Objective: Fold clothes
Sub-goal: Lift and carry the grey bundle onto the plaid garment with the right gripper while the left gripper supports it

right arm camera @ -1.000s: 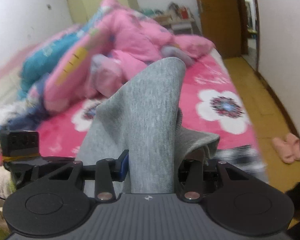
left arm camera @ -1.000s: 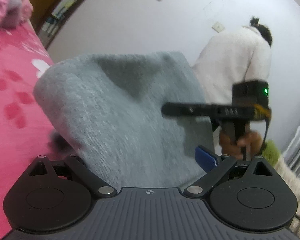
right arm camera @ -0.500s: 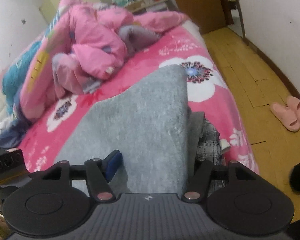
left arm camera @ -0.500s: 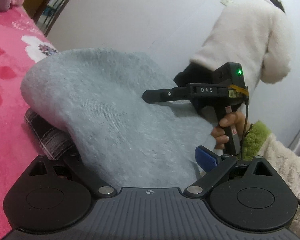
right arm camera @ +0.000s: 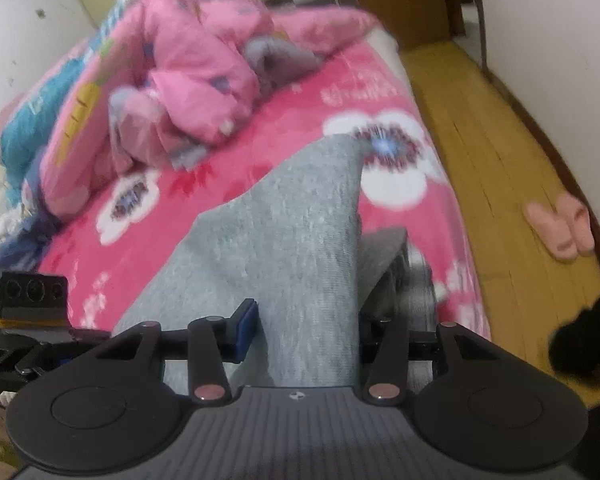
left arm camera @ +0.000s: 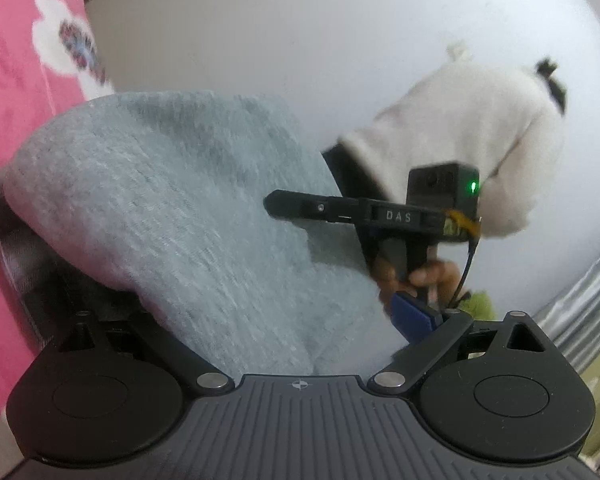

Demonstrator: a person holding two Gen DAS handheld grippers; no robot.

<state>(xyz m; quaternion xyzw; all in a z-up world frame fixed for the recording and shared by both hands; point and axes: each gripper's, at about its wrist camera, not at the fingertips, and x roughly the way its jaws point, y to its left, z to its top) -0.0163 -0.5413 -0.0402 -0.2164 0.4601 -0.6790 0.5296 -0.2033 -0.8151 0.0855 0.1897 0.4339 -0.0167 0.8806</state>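
Holding one grey garment (right arm camera: 284, 248) in both our grippers above the pink flowered bed (right arm camera: 260, 148). Right gripper (right arm camera: 306, 334): jaws closing, cloth between them (blue pad beside the fold, whether it presses we cannot tell). Left gripper (left arm camera: 300, 320): cloth fills the jaws; grip unclear. Also listed: checked cloth (left arm camera: 24, 256) beneath, pink quilt (right arm camera: 188, 80), slippers (right arm camera: 560, 228) on the floor.

In the right wrist view, the grey garment (right arm camera: 284, 240) filled the lower centre, blocking the way straight ahead, and a heap of pink bedding (right arm camera: 188, 80) crowded the upper left. Bare pink blanket (right arm camera: 204, 184) lay open between them, and the wooden floor (right arm camera: 500, 168) at right was free apart from slippers (right arm camera: 560, 224). In the left wrist view, the right gripper (left arm camera: 292, 204) and a person (left arm camera: 468, 136) barred the right half.
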